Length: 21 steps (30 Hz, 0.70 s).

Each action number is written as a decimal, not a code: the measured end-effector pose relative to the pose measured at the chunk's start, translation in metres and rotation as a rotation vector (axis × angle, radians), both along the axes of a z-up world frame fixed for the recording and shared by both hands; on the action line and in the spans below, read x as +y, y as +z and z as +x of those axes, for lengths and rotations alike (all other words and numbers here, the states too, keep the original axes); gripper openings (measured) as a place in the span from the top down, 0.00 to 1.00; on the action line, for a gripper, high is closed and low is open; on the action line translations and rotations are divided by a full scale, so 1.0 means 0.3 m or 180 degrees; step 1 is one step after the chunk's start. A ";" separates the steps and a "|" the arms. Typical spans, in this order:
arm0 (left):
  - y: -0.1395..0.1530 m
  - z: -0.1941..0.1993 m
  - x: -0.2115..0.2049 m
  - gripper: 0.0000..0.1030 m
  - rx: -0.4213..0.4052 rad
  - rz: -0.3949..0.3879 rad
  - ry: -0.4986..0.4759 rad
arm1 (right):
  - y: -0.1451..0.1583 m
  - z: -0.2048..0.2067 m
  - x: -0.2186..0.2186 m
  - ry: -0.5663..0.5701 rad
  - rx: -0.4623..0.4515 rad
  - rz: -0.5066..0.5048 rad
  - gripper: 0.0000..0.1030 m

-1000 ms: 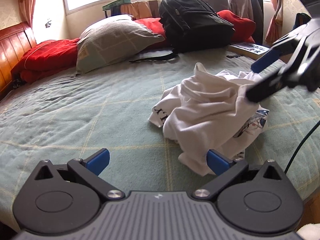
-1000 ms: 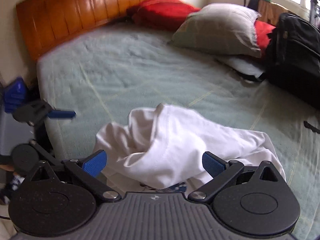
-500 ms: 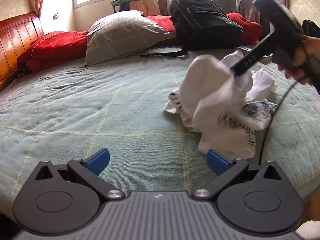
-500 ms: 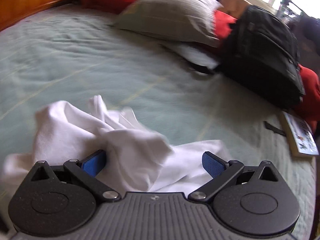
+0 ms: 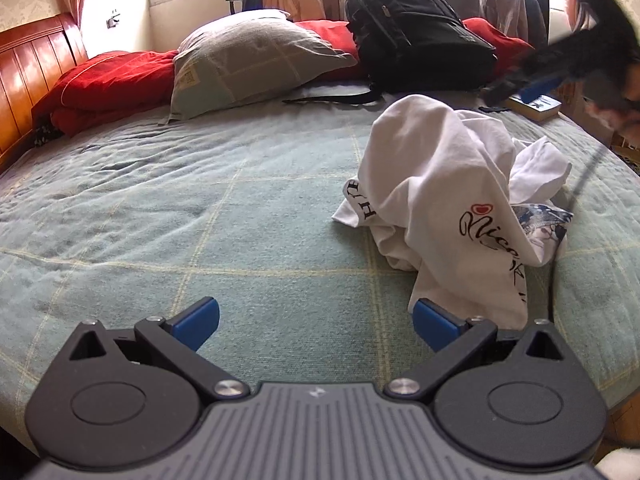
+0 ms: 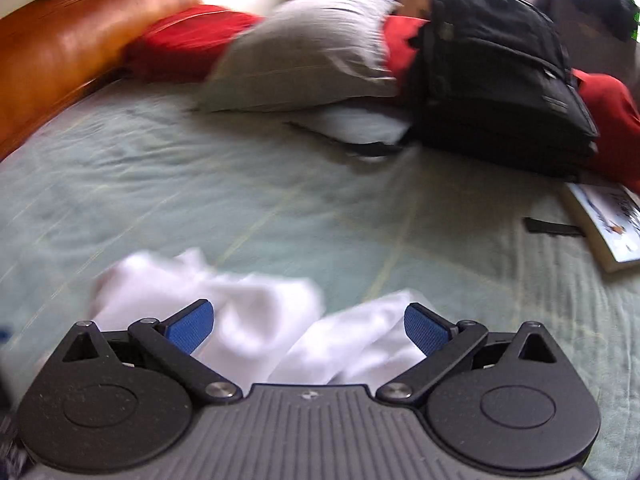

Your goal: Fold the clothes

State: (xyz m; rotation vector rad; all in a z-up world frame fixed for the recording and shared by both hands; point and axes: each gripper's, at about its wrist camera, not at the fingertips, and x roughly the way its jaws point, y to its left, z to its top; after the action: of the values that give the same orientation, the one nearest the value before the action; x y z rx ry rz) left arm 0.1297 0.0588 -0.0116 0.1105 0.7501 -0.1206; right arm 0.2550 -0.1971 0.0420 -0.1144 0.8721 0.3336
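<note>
Both wrist cameras sit low over the bed (image 5: 200, 200), facing its far side. Shared: gray pillow (image 5: 256, 64) at 11 o'clock, black backpack (image 6: 500, 80) at 1 o'clock.

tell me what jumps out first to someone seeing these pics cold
The crumpled white shirt, heaped on the right of the green bed cover with black script and a red heart showing. Behind it a black backpack leans on red bedding beside a grey pillow. The open left gripper fills the foreground.
</note>
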 end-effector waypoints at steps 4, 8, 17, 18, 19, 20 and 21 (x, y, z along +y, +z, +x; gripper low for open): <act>-0.002 -0.010 -0.029 0.01 0.0006 -0.0001 -0.0067 | -0.096 -0.056 -0.006 -0.0131 0.0152 -0.0520 0.00; -0.002 -0.030 -0.044 0.01 0.0020 0.0055 -0.0115 | -0.222 -0.065 -0.132 -0.0533 0.0516 -0.0512 0.00; -0.002 -0.032 -0.070 0.01 0.0037 -0.0008 -0.0133 | -0.251 -0.217 -0.341 -0.0858 0.0390 0.0557 0.00; -0.004 -0.033 -0.076 0.01 0.0043 -0.0042 -0.0154 | -0.255 -0.232 -0.355 -0.0843 0.0349 0.0751 0.00; -0.007 -0.034 -0.083 0.01 0.0049 -0.0076 -0.0175 | -0.265 -0.240 -0.364 -0.0824 0.0334 0.0956 0.00; -0.011 -0.034 -0.088 0.01 0.0067 -0.0109 -0.0194 | -0.284 -0.242 -0.370 -0.0814 0.0356 0.1161 0.00; -0.017 -0.035 -0.093 0.01 0.0087 -0.0125 -0.0203 | -0.302 -0.244 -0.377 -0.0804 0.0378 0.1366 0.00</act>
State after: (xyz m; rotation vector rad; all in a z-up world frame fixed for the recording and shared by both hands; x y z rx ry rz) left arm 0.1192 0.0309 -0.0167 0.0957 0.7714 -0.1979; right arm 0.1817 -0.3101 -0.0486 0.4138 0.9029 0.2855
